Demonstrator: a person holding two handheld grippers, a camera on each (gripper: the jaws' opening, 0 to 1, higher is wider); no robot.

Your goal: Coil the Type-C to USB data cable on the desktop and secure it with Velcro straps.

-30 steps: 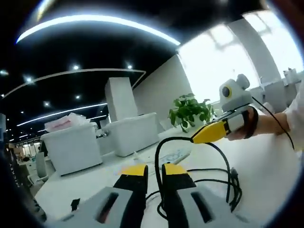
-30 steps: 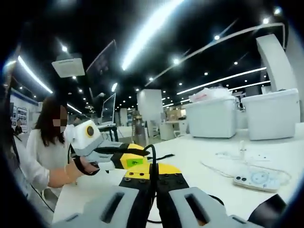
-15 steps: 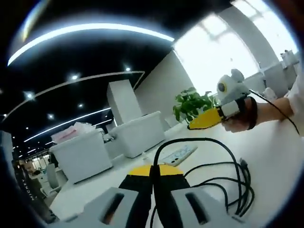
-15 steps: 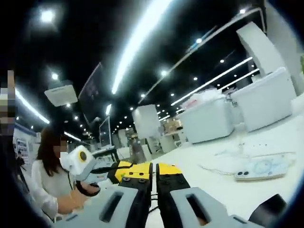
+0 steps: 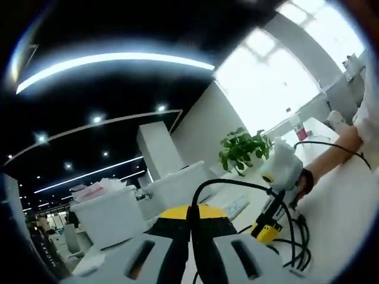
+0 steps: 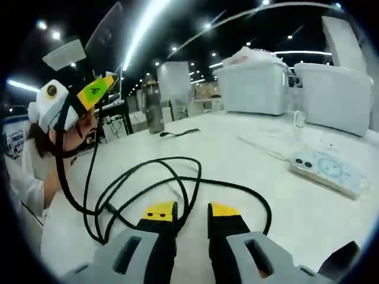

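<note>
The black data cable (image 6: 148,177) lies in loose loops on the white desk (image 6: 237,148). My left gripper (image 5: 190,214) is shut on one strand, which arcs up from its jaws and over to the right (image 5: 237,183). It shows high at the left in the right gripper view, a yellow tip (image 6: 95,90) with the cable hanging from it. My right gripper (image 6: 190,212) is open and low over the loops, with a strand running into the gap between its jaws. In the left gripper view it points down at the coils (image 5: 267,225).
A phone (image 6: 324,168) lies on the desk to the right, with a thin white cord (image 6: 266,148) beside it. A small black strip (image 6: 177,132) lies farther back. White bins (image 6: 251,83), a bottle (image 6: 153,106) and a potted plant (image 5: 243,151) stand beyond. A person's arm (image 5: 331,157) is at the right.
My right gripper has opened, let go of the cable and tipped down over the loops on the desk. The left gripper closed on its strand and keeps it held up.
</note>
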